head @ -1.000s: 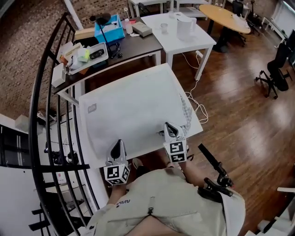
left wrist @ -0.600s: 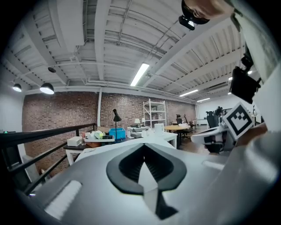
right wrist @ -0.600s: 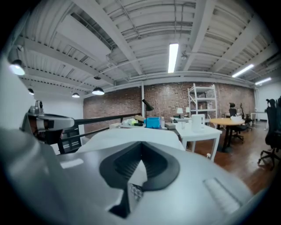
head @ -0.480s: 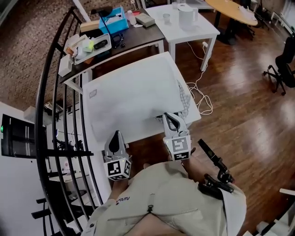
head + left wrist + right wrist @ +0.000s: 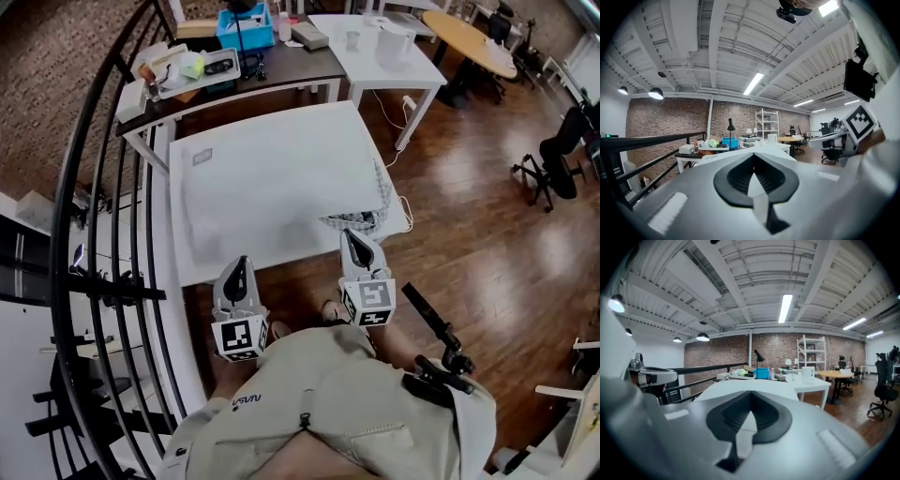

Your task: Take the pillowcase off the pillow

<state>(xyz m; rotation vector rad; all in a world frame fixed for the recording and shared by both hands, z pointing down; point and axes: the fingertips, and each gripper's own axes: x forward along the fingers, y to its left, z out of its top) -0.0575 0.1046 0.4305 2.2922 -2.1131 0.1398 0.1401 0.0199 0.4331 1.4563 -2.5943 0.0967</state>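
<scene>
**Off the near edge of the white table (image 5: 190,268), left part:** left gripper (image 5: 239,272), jaws pressed together on nothing, tip aimed toward the table, clear of its edge.

**On the table, covering most of its top:** white pillow (image 5: 281,183), lying flat, long side along the near edge.

**At the table's near right corner:** checkered cloth (image 5: 356,223), showing past the white at the pillow's right end. Unclear whether inner filling at the case's open mouth or a bunched hem.

**Just short of that same corner:** right gripper (image 5: 354,246), clenched and empty, tip near the checkered cloth but apart from it.

**Step in hand, as judged:** between grips, with the white cover seemingly over most of the pillow. Fits equally a reach toward the open right end or a draw-back after letting go there.

**For any further stripping, needed:** parted jaws, one pinch on the white cloth alone at the right end, the other pinning the filling.
</scene>
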